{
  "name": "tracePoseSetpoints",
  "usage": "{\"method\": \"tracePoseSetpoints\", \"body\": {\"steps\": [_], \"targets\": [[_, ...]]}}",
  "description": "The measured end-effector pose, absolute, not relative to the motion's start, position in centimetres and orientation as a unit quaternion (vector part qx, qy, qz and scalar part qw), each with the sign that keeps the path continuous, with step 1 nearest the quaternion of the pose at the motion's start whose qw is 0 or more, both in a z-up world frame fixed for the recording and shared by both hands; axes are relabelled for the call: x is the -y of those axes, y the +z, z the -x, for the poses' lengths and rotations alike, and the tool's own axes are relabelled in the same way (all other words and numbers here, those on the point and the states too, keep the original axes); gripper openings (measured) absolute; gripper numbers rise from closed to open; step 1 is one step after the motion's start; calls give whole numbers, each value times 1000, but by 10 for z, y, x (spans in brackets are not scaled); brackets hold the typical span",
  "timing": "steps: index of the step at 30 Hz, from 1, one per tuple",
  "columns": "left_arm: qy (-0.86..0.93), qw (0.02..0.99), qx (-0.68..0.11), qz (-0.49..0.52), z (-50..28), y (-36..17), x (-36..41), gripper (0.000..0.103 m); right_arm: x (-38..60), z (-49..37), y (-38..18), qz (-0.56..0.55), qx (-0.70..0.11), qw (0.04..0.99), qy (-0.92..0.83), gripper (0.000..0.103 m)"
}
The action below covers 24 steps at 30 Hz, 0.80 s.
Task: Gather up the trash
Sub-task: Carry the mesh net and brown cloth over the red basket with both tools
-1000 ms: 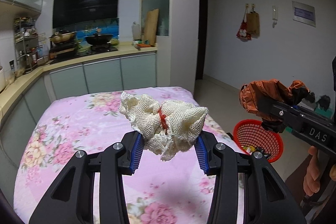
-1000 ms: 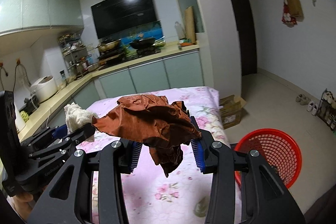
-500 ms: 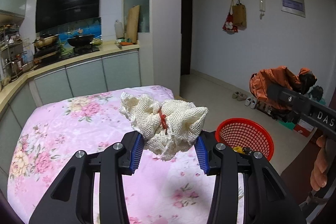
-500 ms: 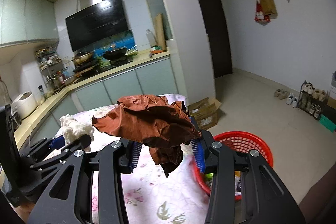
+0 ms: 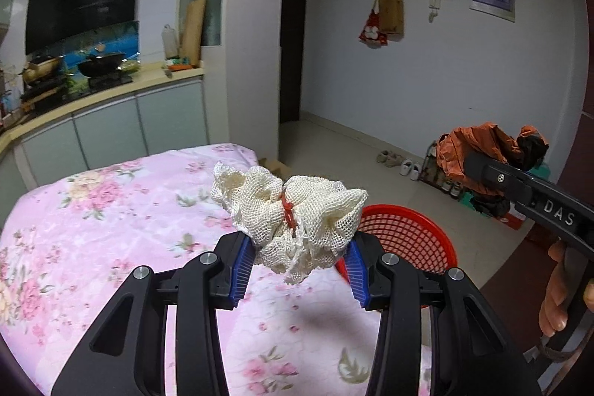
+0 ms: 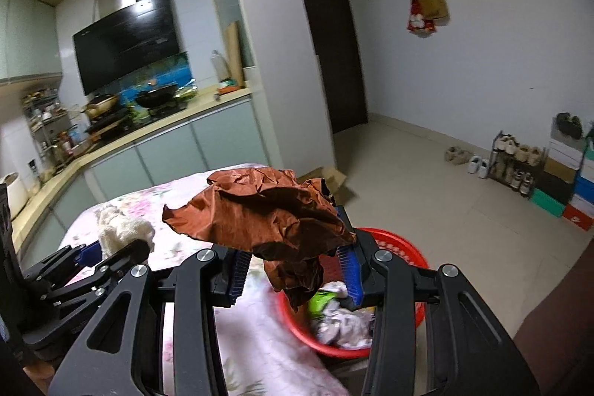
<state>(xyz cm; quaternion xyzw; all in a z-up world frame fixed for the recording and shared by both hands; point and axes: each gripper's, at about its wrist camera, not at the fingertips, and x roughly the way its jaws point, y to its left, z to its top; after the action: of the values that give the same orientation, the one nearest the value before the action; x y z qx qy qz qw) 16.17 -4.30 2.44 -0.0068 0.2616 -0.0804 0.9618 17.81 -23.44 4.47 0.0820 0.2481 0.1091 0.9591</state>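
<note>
My left gripper (image 5: 299, 270) is shut on a cream mesh net bag (image 5: 293, 214) tied with a red band, held above the pink floral tabletop. My right gripper (image 6: 293, 273) is shut on a crumpled brown paper wrapper (image 6: 267, 214) that hangs over the near rim of the red mesh basket (image 6: 404, 247). The basket stands on the floor beside the table and holds several scraps. In the left wrist view the basket (image 5: 415, 236) lies just behind the net bag, and the right gripper with the brown wrapper (image 5: 482, 147) shows at the far right. The left gripper with the net bag (image 6: 118, 232) shows at the left of the right wrist view.
The pink floral table cover (image 5: 111, 210) fills the lower left. A kitchen counter with pans (image 5: 100, 77) runs behind it. A cardboard box (image 6: 330, 177) sits on the floor past the table. A shoe rack and stacked shoe boxes (image 6: 557, 173) line the right wall.
Both grippers have swung to the right, off the table's middle toward the red basket, each still gripping its item. The basket now sits closer and lower in both views.
</note>
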Motion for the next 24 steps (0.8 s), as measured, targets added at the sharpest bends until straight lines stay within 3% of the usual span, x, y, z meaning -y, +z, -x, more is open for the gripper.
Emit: {"method": "tracePoseSetpoints", "body": {"steps": [10,24], "targets": [[-161,941,-295,30,-193,6,67,41,259,-196,28,-91,-271,957,55,41],[-203,920,-335,-11,-238,-18,123,44,292,-224,-3,-117,-320,940,3,41]]}}
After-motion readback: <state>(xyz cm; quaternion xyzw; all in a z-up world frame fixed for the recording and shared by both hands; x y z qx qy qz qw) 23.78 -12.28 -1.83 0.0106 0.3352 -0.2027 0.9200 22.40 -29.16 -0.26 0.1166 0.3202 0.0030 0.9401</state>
